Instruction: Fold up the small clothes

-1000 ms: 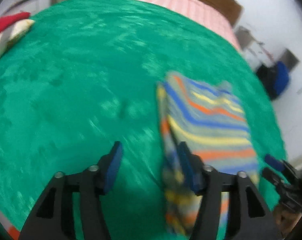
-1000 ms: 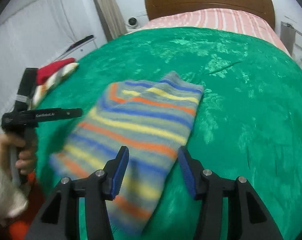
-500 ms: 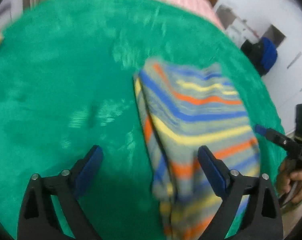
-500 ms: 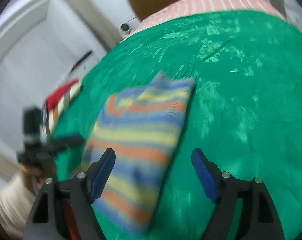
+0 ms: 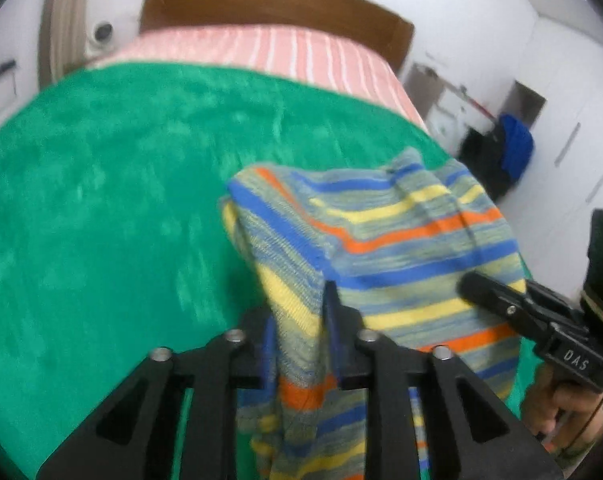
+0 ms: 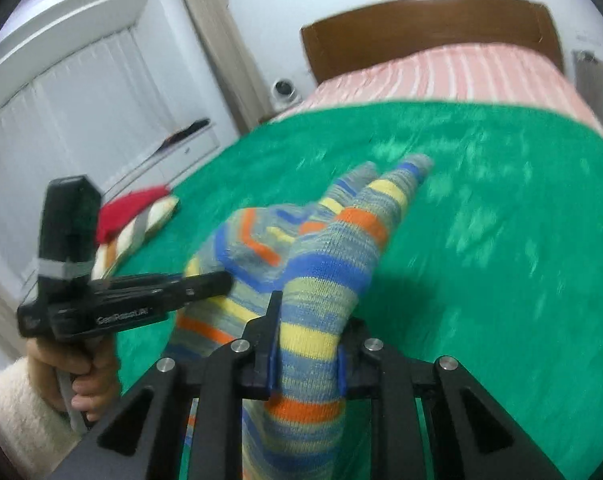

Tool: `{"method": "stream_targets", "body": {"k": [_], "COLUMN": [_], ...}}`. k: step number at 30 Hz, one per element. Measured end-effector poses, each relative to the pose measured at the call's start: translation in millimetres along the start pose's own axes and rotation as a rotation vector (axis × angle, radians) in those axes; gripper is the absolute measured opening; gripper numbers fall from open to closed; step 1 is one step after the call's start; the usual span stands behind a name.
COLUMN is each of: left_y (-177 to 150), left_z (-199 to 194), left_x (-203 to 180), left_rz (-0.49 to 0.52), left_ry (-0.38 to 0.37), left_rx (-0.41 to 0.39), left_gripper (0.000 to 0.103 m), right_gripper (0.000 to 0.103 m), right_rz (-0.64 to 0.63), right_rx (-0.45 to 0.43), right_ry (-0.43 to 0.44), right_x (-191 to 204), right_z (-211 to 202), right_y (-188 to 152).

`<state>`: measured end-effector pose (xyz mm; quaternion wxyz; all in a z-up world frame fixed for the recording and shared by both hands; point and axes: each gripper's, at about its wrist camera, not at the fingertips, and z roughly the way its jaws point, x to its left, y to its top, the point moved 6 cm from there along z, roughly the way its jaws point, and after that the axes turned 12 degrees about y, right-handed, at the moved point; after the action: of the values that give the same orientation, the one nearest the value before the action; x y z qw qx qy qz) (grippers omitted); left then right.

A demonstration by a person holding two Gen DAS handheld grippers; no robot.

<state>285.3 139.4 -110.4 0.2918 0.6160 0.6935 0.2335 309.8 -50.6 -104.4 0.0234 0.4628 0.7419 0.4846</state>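
Left wrist view: my left hand-held gripper [image 5: 299, 332] is clamped on a bunched edge of the striped knit garment [image 5: 401, 240], which is lifted above the green blanket [image 5: 121, 200] of the bed. My right hand-held gripper [image 5: 477, 290] grips the same garment on its right side.

Right wrist view: my right hand-held gripper [image 6: 307, 344] is clamped on a fold of the striped knit garment [image 6: 325, 256]; its far tip touches the green blanket [image 6: 501, 240]. My left hand-held gripper [image 6: 217, 282] grips the garment's left side. A red-and-cream folded cloth [image 6: 133, 216] lies left of the garment.
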Motion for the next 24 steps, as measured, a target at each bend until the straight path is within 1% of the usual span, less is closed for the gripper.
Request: {"method": "stream_targets", "body": {"k": [1, 2, 3, 4, 5, 6, 7, 8, 9, 10, 12, 13, 16, 19, 21, 24], "left_y": [7, 9, 6, 2, -4, -13, -22, -29, -36, -41, -56, -53, -63, -68, -72, -80], "left_z": [13, 23, 32, 32, 32, 26, 17, 5, -9, -20, -53, -58, -90, -111, -121, -132], "left_x": [3, 8, 17, 21, 24, 25, 24, 23, 19, 14, 6, 5, -8, -20, -27, -34], "left_rz": [0.001, 0.005, 0.007, 0.014, 0.027, 0.038, 0.047, 0.055, 0.067, 0.076, 0.066, 0.057, 0.039, 0.071, 0.086, 0.083], "left_ry": [0.056, 0.123, 0.211, 0.253, 0.284, 0.302, 0.322, 0.344, 0.37, 0.394, 0.432, 0.431, 0.395, 0.407, 0.416, 0.395], "left_rx": [-0.006, 0.008, 0.013, 0.011, 0.01, -0.007, -0.04, -0.074, -0.123, -0.166, -0.245, -0.255, -0.266, -0.271, -0.278, -0.251], "left_gripper": [0.071, 0.093, 0.092, 0.089, 0.089, 0.089, 0.09, 0.093, 0.095, 0.101, 0.102, 0.103, 0.103, 0.103, 0.103, 0.103], "right_gripper": [0.024, 0.041, 0.076, 0.089, 0.093, 0.093, 0.094, 0.095, 0.098, 0.099, 0.1, 0.101, 0.102, 0.102, 0.102, 0.102], "right_rz": [0.005, 0.02, 0.037, 0.059, 0.082, 0.09, 0.09, 0.083, 0.066, 0.051, 0.007, -0.01, -0.052, -0.091, -0.102, -0.104], "right_rx": [-0.017, -0.014, 0.009, 0.029, 0.045, 0.052, 0.05, 0.042, 0.031, 0.025, 0.005, -0.003, -0.044, -0.09, -0.075, -0.044], "right_ry": [-0.008, -0.018, -0.054, -0.122, -0.207, -0.248, -0.282, -0.29, -0.309, -0.328, -0.371, -0.387, -0.414, -0.434, -0.445, -0.418], "right_x": [-8, -24, -38, -55, -73, -81, -84, -82, -76, -68, -47, -36, -4, 24, 36, 49], "right_z": [4, 11, 17, 21, 21, 15, 5, -2, -13, -23, -44, -51, -83, -107, -116, -122], "right_y": [10, 19, 21, 19, 11, 4, -6, -12, -23, -32, -49, -56, -72, -79, -86, -91]}}
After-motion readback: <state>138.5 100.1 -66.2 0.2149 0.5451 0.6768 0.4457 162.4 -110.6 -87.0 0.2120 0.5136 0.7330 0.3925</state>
